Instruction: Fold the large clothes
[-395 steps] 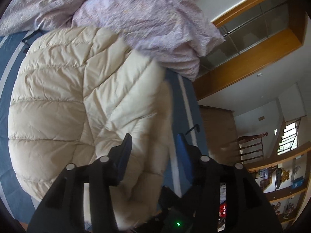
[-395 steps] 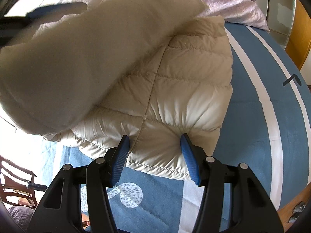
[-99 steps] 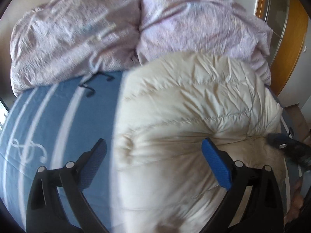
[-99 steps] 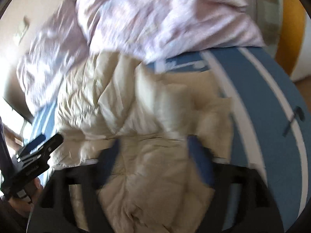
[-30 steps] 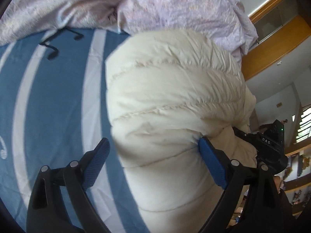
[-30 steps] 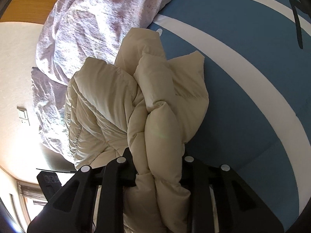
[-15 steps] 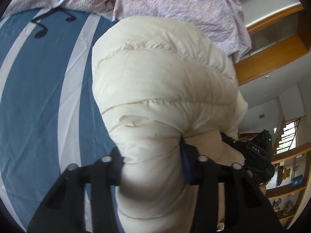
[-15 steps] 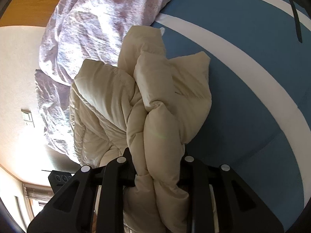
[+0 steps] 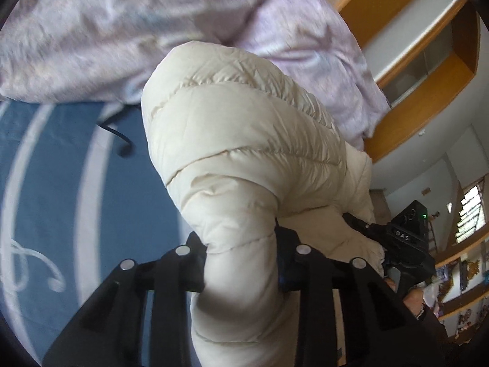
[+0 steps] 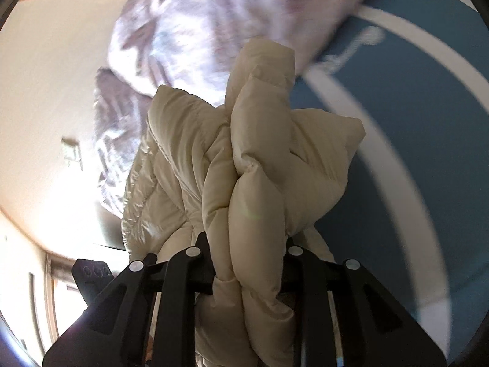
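Left tongs (image 9: pixel 241 260): jaws have just been closing; now clenched on a thick padded roll of the cream puffer jacket (image 9: pixel 244 140), which fills the gap between them.
Jacket, left view: bulges up and ahead of the left tongs, its far end against the lilac duvet (image 9: pixel 122 30).
Bed cover (image 9: pixel 61 183): blue with white stripes, to the left of the left tongs.
Right tongs (image 10: pixel 247 263): clamped on a bunched fold of the same jacket (image 10: pixel 259 159); fabric squeezed narrow between the jaws.
Jacket, right view: gathered in upright folds ahead of the right tongs; blue bed cover (image 10: pixel 428 153) to their right, duvet (image 10: pixel 198 30) beyond.
Other tool: the right tongs' black body (image 9: pixel 406 238) shows right of the left tongs, beside the jacket.
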Action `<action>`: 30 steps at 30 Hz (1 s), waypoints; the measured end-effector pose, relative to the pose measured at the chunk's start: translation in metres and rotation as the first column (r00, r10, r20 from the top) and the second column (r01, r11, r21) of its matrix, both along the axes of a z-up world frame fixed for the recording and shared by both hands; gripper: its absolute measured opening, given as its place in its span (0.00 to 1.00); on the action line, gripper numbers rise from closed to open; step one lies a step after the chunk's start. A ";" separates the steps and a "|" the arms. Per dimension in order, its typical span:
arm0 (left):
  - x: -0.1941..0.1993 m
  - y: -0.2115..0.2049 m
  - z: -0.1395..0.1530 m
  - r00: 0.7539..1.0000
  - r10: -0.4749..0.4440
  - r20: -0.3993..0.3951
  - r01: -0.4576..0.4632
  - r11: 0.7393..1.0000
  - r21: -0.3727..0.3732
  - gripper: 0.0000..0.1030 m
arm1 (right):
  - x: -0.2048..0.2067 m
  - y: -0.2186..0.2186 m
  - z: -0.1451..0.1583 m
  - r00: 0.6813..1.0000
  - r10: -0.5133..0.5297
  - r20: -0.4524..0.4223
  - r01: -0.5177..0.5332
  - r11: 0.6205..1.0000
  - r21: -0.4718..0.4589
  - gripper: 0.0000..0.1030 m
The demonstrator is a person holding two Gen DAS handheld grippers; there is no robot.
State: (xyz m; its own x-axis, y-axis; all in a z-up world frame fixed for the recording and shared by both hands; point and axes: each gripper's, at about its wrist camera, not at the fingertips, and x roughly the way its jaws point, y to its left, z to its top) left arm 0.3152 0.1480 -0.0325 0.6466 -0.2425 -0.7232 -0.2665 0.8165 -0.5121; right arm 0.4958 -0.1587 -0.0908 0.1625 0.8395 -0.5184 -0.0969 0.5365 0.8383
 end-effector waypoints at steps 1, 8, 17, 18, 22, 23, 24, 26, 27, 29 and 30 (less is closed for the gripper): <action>-0.003 0.009 0.001 1.000 0.014 -0.001 -0.014 1.000 0.010 0.29 | 0.001 0.008 0.002 1.000 0.012 0.008 -0.012 1.000 0.002 0.21; -0.012 0.045 -0.006 0.997 0.075 -0.015 -0.075 0.996 0.051 0.29 | 0.008 0.061 0.000 0.997 0.069 0.018 -0.069 0.997 -0.022 0.21; -0.007 0.069 -0.024 0.994 0.106 -0.036 -0.102 0.990 0.093 0.29 | 0.019 0.103 -0.006 0.989 0.138 0.054 -0.133 0.987 -0.093 0.21; -0.005 0.070 -0.029 0.993 0.111 -0.049 -0.106 0.990 0.098 0.29 | 0.018 0.113 -0.012 0.988 0.141 0.054 -0.135 0.985 -0.105 0.21; -0.001 0.074 -0.047 0.988 0.137 -0.077 -0.126 0.983 0.137 0.32 | 0.020 0.130 -0.022 0.987 0.150 0.065 -0.139 0.979 -0.148 0.21; -0.002 0.077 -0.048 0.986 0.150 -0.076 -0.139 0.981 0.134 0.31 | 0.021 0.135 -0.022 0.986 0.150 0.067 -0.139 0.979 -0.148 0.21; -0.003 0.079 -0.046 0.985 0.160 -0.071 -0.150 0.980 0.133 0.31 | 0.024 0.141 -0.020 0.986 0.151 0.072 -0.140 0.980 -0.144 0.21; -0.007 0.085 -0.042 0.981 0.185 -0.051 -0.176 0.974 0.142 0.31 | 0.022 0.155 -0.014 0.976 0.187 0.111 -0.167 0.972 -0.164 0.21; -0.006 0.086 -0.041 0.981 0.189 -0.051 -0.180 0.973 0.145 0.31 | 0.020 0.156 -0.015 0.971 0.203 0.125 -0.179 0.967 -0.181 0.21; -0.006 0.086 -0.046 0.981 0.183 -0.066 -0.171 0.972 0.159 0.32 | 0.021 0.163 -0.017 0.970 0.211 0.125 -0.185 0.964 -0.192 0.21; -0.006 0.084 -0.047 0.981 0.181 -0.073 -0.167 0.972 0.168 0.34 | 0.022 0.163 -0.018 0.971 0.208 0.121 -0.183 0.965 -0.189 0.22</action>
